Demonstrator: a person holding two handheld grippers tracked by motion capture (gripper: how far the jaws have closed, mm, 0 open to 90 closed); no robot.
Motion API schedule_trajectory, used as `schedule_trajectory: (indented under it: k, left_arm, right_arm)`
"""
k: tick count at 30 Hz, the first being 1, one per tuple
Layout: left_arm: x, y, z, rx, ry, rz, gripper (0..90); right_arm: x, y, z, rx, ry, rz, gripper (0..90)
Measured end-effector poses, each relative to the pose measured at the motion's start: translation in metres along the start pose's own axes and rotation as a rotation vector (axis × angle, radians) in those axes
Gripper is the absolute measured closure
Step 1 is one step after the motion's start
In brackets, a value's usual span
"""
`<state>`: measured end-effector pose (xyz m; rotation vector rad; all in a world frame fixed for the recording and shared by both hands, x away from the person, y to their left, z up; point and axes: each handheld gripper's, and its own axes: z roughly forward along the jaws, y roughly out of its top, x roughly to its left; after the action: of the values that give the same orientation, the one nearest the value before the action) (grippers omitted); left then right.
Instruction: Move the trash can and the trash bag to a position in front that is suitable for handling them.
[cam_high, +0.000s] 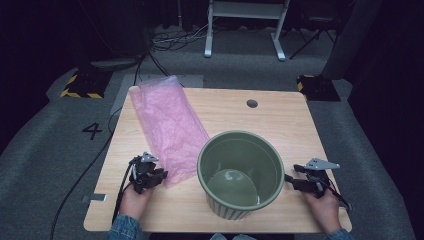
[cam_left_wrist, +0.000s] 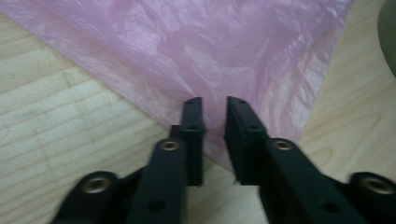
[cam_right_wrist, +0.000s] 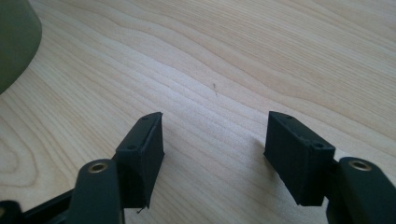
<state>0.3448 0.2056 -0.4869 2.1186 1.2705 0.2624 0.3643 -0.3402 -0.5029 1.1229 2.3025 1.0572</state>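
Note:
A pink plastic bag (cam_high: 170, 125) lies flat on the left half of the wooden table (cam_high: 280, 120), its near corner beside a large green pot (cam_high: 239, 134). My left gripper (cam_high: 162, 175) sits low at that near corner. In the left gripper view its jaws (cam_left_wrist: 215, 100) stand a narrow gap apart over the edge of the bag (cam_left_wrist: 210, 46), with pink film showing between them. My right gripper (cam_high: 290, 179) rests just right of the pot. Its jaws (cam_right_wrist: 215, 116) are open over bare wood, with the pot's wall (cam_right_wrist: 14, 42) at the far left.
The pot is empty and stands near the table's front edge, between the two hands. A round cable hole (cam_high: 252, 103) is at the back of the table. Cables trail off the left side to the grey floor, and a white frame (cam_high: 245, 25) stands behind.

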Motion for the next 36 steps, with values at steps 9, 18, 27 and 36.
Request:
schedule_trajectory:
  k: [9, 18, 27, 36]
  left_arm:
    - [-0.016, -0.015, -0.014, 0.016, 0.017, 0.064, 89.9]
    - [-0.039, -0.050, -0.037, 0.031, 0.033, 0.097, 89.7]
    - [-0.038, -0.070, -0.051, 0.039, 0.018, 0.077, 89.8]
    - [-0.030, -0.076, -0.074, -0.091, 0.085, 0.016, 49.7]
  right_arm:
    - [0.000, 0.000, 0.000, 0.000, -0.001, 0.001, 37.0]
    - [0.000, 0.000, 0.000, 0.000, -0.002, 0.002, 37.0]
    - [0.000, 0.000, 0.000, 0.000, -0.002, 0.002, 37.0]
    - [0.000, 0.000, 0.000, 0.000, -0.002, 0.002, 37.0]
